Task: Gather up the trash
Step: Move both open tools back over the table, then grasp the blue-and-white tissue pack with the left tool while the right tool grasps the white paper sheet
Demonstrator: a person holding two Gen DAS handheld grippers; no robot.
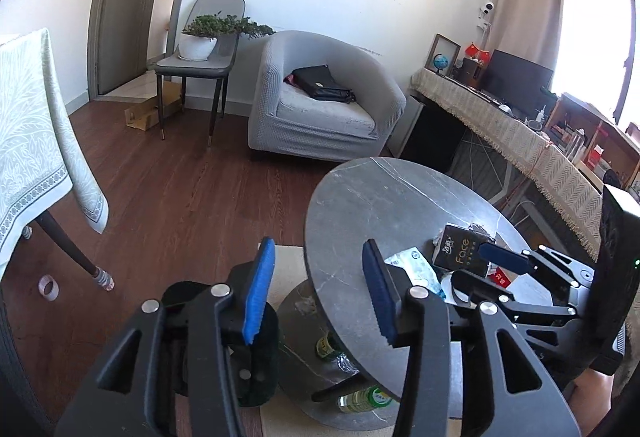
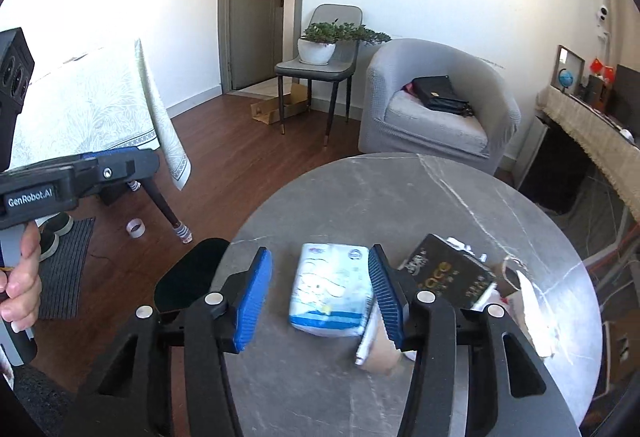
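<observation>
A round grey marble table [image 2: 400, 197] holds trash: a white and blue tissue pack [image 2: 330, 289], a black box lettered "Face" [image 2: 448, 273], a cardboard tube [image 2: 510, 273] and crumpled paper. My right gripper [image 2: 320, 293] is open above the table, its fingers on either side of the tissue pack. My left gripper [image 1: 318, 289] is open and empty at the table's [image 1: 360, 197] left edge, over a black bin [image 1: 256, 357]. The tissue pack [image 1: 412, 265] and black box [image 1: 460, 249] show in the left wrist view, with the right gripper [image 1: 504, 261] over them.
Green-labelled bottles [image 1: 360, 397] lie on the table's lower shelf. A grey armchair [image 2: 436, 105] with a black bag stands behind, beside a chair with a potted plant [image 2: 320, 45]. A cloth-covered table [image 2: 92, 105] stands left. A tape roll [image 2: 136, 227] lies on the wooden floor.
</observation>
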